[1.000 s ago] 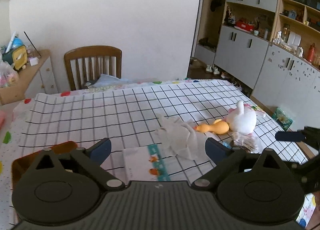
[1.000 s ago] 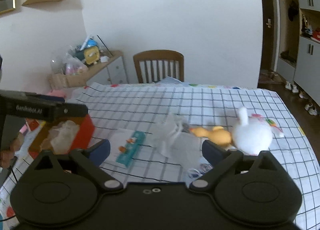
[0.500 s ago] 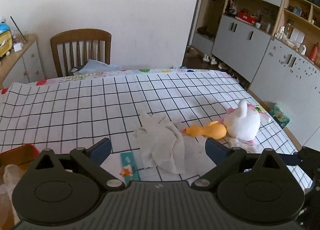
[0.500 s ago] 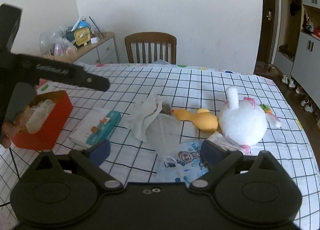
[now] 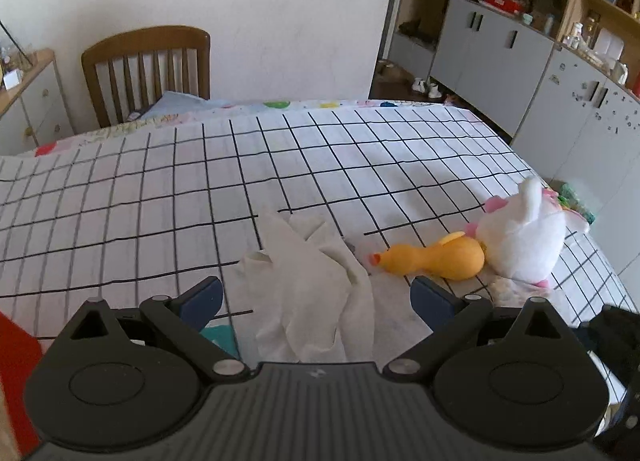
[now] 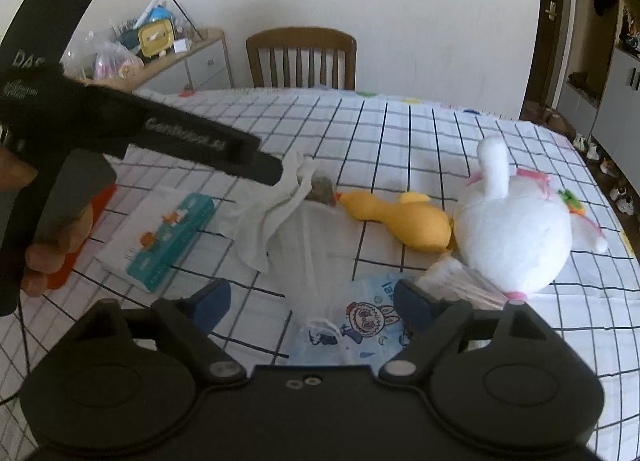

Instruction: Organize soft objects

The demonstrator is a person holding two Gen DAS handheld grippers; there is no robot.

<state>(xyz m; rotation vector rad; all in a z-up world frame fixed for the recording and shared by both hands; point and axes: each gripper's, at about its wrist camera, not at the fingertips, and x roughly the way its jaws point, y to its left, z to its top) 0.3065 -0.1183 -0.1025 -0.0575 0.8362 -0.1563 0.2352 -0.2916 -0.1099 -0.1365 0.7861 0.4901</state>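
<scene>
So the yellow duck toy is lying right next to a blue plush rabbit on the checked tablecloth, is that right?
Not quite: the plush is white, not blue. The right wrist view shows it. The duck does lie right beside it on the checked tablecloth.

At the upper left of the right wrist view, the black gripper body (image 6: 52, 73) reads "DAS". Its finger (image 6: 200, 141) bears blurred white lettering, seemingly "GenRobot.ai". The other print stays illegible.

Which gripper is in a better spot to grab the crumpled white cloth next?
Probably the left gripper: the white cloth lies right between its open fingers. The right gripper, also open, is lined up with a cartoon pouch instead.
</scene>
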